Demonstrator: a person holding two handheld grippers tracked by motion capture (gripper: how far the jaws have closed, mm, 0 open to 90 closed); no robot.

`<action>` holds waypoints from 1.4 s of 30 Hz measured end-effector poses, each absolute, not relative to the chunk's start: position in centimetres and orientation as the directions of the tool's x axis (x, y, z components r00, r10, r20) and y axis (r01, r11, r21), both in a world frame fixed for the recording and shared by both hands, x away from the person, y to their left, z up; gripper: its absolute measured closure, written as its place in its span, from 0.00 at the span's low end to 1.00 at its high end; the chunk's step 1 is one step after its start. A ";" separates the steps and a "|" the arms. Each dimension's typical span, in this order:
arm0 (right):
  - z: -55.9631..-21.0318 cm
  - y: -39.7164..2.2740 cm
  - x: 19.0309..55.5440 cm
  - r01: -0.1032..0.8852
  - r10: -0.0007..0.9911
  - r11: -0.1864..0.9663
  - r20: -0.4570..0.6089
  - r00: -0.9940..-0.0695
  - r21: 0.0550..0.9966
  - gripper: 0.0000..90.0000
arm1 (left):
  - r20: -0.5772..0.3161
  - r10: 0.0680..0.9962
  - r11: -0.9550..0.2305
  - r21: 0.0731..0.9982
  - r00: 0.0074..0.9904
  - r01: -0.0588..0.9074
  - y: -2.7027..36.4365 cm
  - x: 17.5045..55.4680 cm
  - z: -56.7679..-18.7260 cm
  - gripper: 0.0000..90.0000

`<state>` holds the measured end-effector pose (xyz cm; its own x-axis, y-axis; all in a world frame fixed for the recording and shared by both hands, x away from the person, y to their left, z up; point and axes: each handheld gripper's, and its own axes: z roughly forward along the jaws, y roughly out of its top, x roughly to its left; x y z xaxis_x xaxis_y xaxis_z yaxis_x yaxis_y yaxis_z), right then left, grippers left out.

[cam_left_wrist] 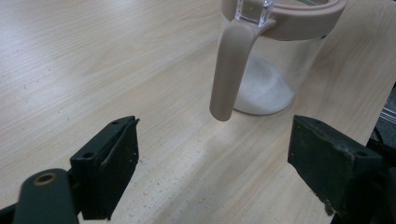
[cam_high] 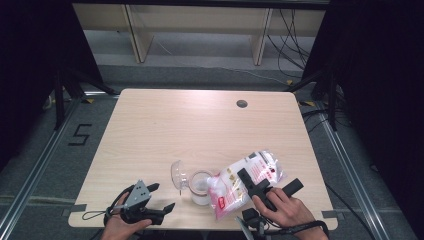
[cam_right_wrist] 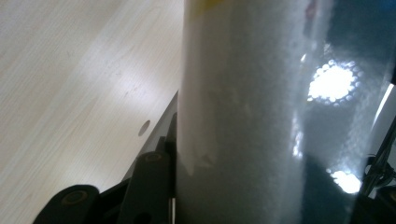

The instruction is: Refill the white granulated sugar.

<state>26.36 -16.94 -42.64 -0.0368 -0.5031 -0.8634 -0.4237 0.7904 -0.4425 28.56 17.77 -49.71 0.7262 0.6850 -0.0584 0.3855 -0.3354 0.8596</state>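
Note:
A clear jar (cam_high: 200, 189) with a pink rim stands near the table's front edge, its domed lid (cam_high: 177, 174) flipped open to the left. White powder lies in the jar (cam_left_wrist: 268, 79), whose pink handle (cam_left_wrist: 228, 70) faces my left gripper. My left gripper (cam_high: 164, 196) rests open at the front left, with nothing between its fingers (cam_left_wrist: 114, 163). My right gripper (cam_high: 270, 181) is shut on a clear plastic bag (cam_high: 231, 186) of white granules. The bag lies tilted with its left end at the jar's mouth. Up close, the bag (cam_right_wrist: 243, 116) hides one jaw.
The light wooden table (cam_high: 200, 125) has a round cable hole (cam_high: 242, 103) at the back right. Dark curtains flank the table, and shelving and cables sit on the floor behind it.

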 end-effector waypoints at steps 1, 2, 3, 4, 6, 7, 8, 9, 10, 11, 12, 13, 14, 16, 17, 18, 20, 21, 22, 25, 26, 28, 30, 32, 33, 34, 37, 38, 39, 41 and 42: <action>-42.6 -16.9 26.4 -0.424 -0.503 0.791 -0.864 -0.039 -0.441 0.73 | -0.057 0.685 -0.336 0.859 0.726 0.385 17.8 28.6 -49.7 0.18; -42.5 -16.8 26.5 -0.433 -0.515 0.780 -0.857 -0.035 -0.451 0.73 | -0.057 0.684 -0.338 0.859 0.727 0.385 17.8 28.6 -49.7 0.18; -42.6 -16.9 26.4 -0.423 -0.499 0.794 -0.865 -0.042 -0.437 0.73 | -0.055 0.685 -0.339 0.859 0.727 0.384 17.7 28.5 -49.7 0.18; -42.5 -16.8 26.4 -0.424 -0.500 0.792 -0.865 -0.038 -0.439 0.73 | -0.052 0.683 -0.341 0.859 0.729 0.381 17.7 28.5 -49.7 0.18; -42.5 -16.8 26.5 -0.423 -0.499 0.793 -0.866 -0.039 -0.438 0.73 | -0.035 0.674 -0.356 0.860 0.738 0.367 17.8 28.6 -49.6 0.18; -42.4 -16.9 26.5 -0.420 -0.501 0.794 -0.864 -0.041 -0.440 0.73 | -0.035 0.675 -0.356 0.859 0.737 0.367 17.8 28.6 -49.6 0.18; -42.4 -17.0 26.5 -0.421 -0.497 0.795 -0.867 -0.039 -0.437 0.73 | -0.037 0.674 -0.355 0.860 0.738 0.367 17.9 28.7 -49.7 0.18; -42.4 -17.0 26.6 -0.426 -0.507 0.787 -0.862 -0.035 -0.446 0.73 | -0.038 0.675 -0.354 0.860 0.737 0.368 17.9 28.7 -49.7 0.18; -42.4 -17.1 26.5 -0.415 -0.498 0.797 -0.866 -0.039 -0.440 0.73 | -0.036 0.674 -0.355 0.860 0.738 0.367 17.9 28.7 -49.7 0.18; -42.4 -17.2 26.5 -0.412 -0.498 0.798 -0.866 -0.041 -0.440 0.73 | -0.036 0.675 -0.356 0.859 0.737 0.367 17.9 28.7 -49.7 0.18; -42.3 -17.2 26.5 -0.416 -0.509 0.790 -0.860 -0.037 -0.450 0.73 | -0.041 0.674 -0.351 0.861 0.738 0.368 17.8 28.6 -49.7 0.18; -42.3 -17.3 26.5 -0.416 -0.510 0.789 -0.859 -0.036 -0.451 0.74 | -0.038 0.673 -0.353 0.861 0.739 0.366 17.9 28.6 -49.6 0.18; -42.4 -17.4 26.4 -0.407 -0.499 0.800 -0.866 -0.044 -0.440 0.74 | -0.039 0.673 -0.352 0.861 0.738 0.367 17.9 28.6 -49.6 0.18; -42.5 -17.3 26.3 -0.413 -0.503 0.796 -0.863 -0.043 -0.443 0.74 | -0.038 0.676 -0.353 0.861 0.736 0.367 17.9 28.6 -49.6 0.18; -42.5 -17.2 26.2 -0.416 -0.504 0.794 -0.863 -0.041 -0.444 0.74 | -0.036 0.675 -0.355 0.860 0.737 0.367 17.9 28.6 -49.6 0.18; -42.6 -17.0 26.2 -0.418 -0.507 0.792 -0.861 -0.040 -0.446 0.74 | -0.039 0.674 -0.352 0.861 0.738 0.367 17.9 28.6 -49.7 0.18; -42.6 -16.8 26.2 -0.422 -0.511 0.787 -0.859 -0.038 -0.450 0.74 | -0.039 0.673 -0.353 0.861 0.739 0.366 17.8 28.6 -49.7 0.18; -42.6 -16.7 26.3 -0.427 -0.513 0.783 -0.857 -0.035 -0.452 0.74 | -0.035 0.675 -0.356 0.859 0.737 0.368 17.8 28.6 -49.6 0.18; -42.6 -16.6 26.3 -0.428 -0.517 0.780 -0.855 -0.033 -0.456 0.74 | -0.033 0.677 -0.358 0.858 0.735 0.369 17.9 28.6 -49.7 0.18; -42.6 -16.5 26.5 -0.430 -0.520 0.777 -0.854 -0.026 -0.460 0.74 | -0.038 0.677 -0.353 0.859 0.735 0.370 17.8 28.6 -49.7 0.18; -42.6 -16.5 26.5 -0.430 -0.512 0.783 -0.858 -0.035 -0.449 0.74 | -0.033 0.678 -0.358 0.858 0.735 0.369 17.9 28.6 -49.7 0.18; -42.6 -16.7 26.6 -0.423 -0.512 0.785 -0.858 -0.031 -0.453 0.74 | -0.039 0.678 -0.352 0.860 0.734 0.370 17.8 28.6 -49.7 0.18; -42.4 -17.0 26.6 -0.418 -0.503 0.792 -0.863 -0.038 -0.444 0.74 | -0.042 0.679 -0.349 0.860 0.733 0.372 17.8 28.6 -49.7 0.18; -42.3 -17.3 26.6 -0.413 -0.502 0.795 -0.864 -0.039 -0.444 0.74 | -0.039 0.679 -0.351 0.860 0.733 0.371 17.8 28.6 -49.7 0.18; -42.3 -17.4 26.5 -0.406 -0.493 0.804 -0.869 -0.043 -0.436 0.74 | -0.042 0.676 -0.348 0.862 0.736 0.369 17.8 28.7 -49.7 0.18; -42.2 -17.4 26.4 -0.409 -0.495 0.800 -0.868 -0.038 -0.438 0.74 | -0.040 0.676 -0.349 0.861 0.735 0.369 17.9 28.6 -49.7 0.18; -42.2 -17.4 26.3 -0.414 -0.493 0.800 -0.869 -0.043 -0.434 0.74 | -0.042 0.677 -0.348 0.861 0.735 0.370 17.9 28.6 -49.7 0.18; -42.2 -17.3 26.2 -0.414 -0.497 0.798 -0.867 -0.040 -0.438 0.74 | -0.041 0.677 -0.349 0.861 0.735 0.369 17.9 28.6 -49.7 0.18; -42.2 -17.2 26.2 -0.418 -0.495 0.797 -0.868 -0.040 -0.436 0.74 | -0.040 0.677 -0.349 0.861 0.735 0.369 17.9 28.6 -49.7 0.18; -42.2 -16.9 26.3 -0.432 -0.510 0.783 -0.860 -0.033 -0.448 0.74 | -0.041 0.678 -0.347 0.862 0.734 0.369 17.9 28.7 -49.7 0.18; -42.3 -16.9 26.2 -0.426 -0.502 0.790 -0.864 -0.038 -0.440 0.74 | -0.065 0.688 -0.328 0.861 0.723 0.389 17.8 28.5 -49.7 0.18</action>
<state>26.22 -16.92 -42.35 -0.0381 -0.5017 -0.8642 -0.4260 0.7905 -0.4401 28.54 17.75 -49.73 0.7230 0.6878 -0.0650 0.3895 -0.3281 0.8606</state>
